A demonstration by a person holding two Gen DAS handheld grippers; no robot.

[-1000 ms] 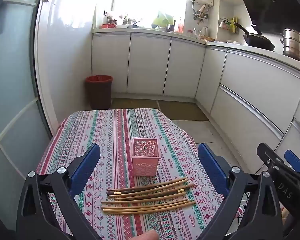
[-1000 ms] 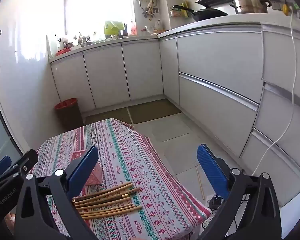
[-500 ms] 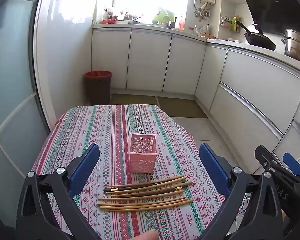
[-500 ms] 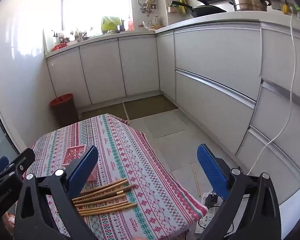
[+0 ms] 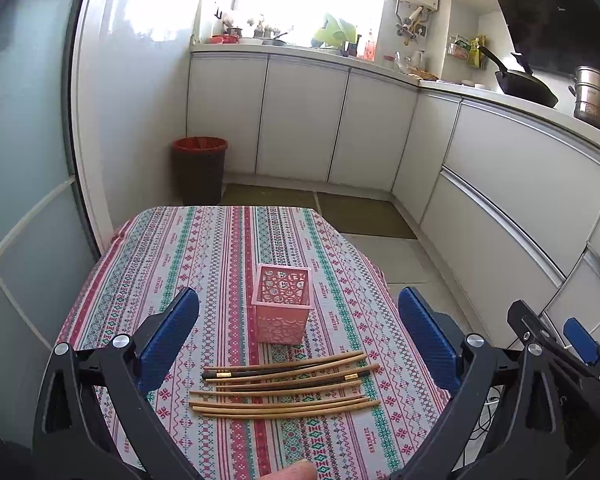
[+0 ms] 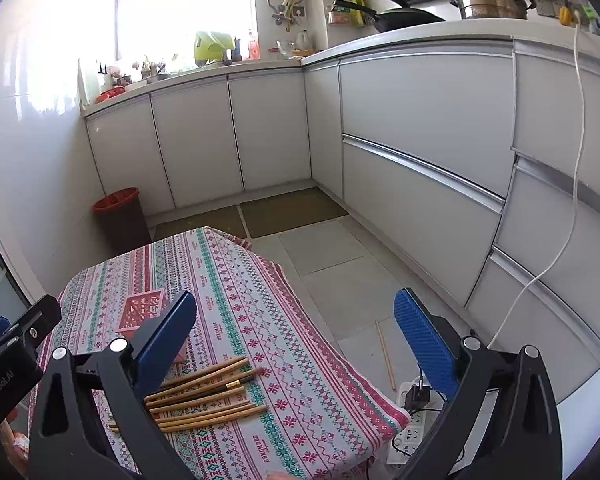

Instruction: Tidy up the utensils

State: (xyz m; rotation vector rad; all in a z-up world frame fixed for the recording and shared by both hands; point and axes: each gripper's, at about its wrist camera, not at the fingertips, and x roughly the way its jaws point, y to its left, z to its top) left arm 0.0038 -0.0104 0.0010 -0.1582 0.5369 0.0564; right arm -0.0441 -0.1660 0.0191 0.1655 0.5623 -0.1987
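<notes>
We are holding both tools above a small tabletop (image 5: pixel 172 248) draped in a striped, patterned cloth, in a white-cabinet kitchen. In the left wrist view, the left tool (image 5: pixel 298 336) is filling the lower third of the frame, its blue-padded jaws spread wide with nothing between them; its black frame is cutting off the tabletop's near corners. At the lower right edge of that view, part of the right tool (image 5: pixel 556 344) is poking in, mostly cropped. A fingertip (image 5: pixel 292 472) is peeking in at the bottom edge.

In the right wrist view, the right tool is likewise standing wide open and gripping nothing, its left jaw hiding part of the pink basket (image 6: pixel 142 312) and the near ends of the chopsticks (image 6: pixel 208 396). The left tool (image 6: pixel 8 344) is showing only as a black body at the lower left edge.

The pink basket (image 5: pixel 282 304) is standing upright at the centre of the left wrist frame; through its perforated walls we are seeing no contents. The chopsticks (image 5: pixel 284 390) are lying crosswise on the cloth just below it, in a loose row, a couple dark with gold bands; their exact count is hard to make out.

A red-lined bin (image 5: pixel 199 168) is standing on the floor at centre left. A single stick (image 6: pixel 385 354) is lying on the floor tiles at lower right of the right wrist view, near a power strip (image 6: pixel 410 436).
</notes>
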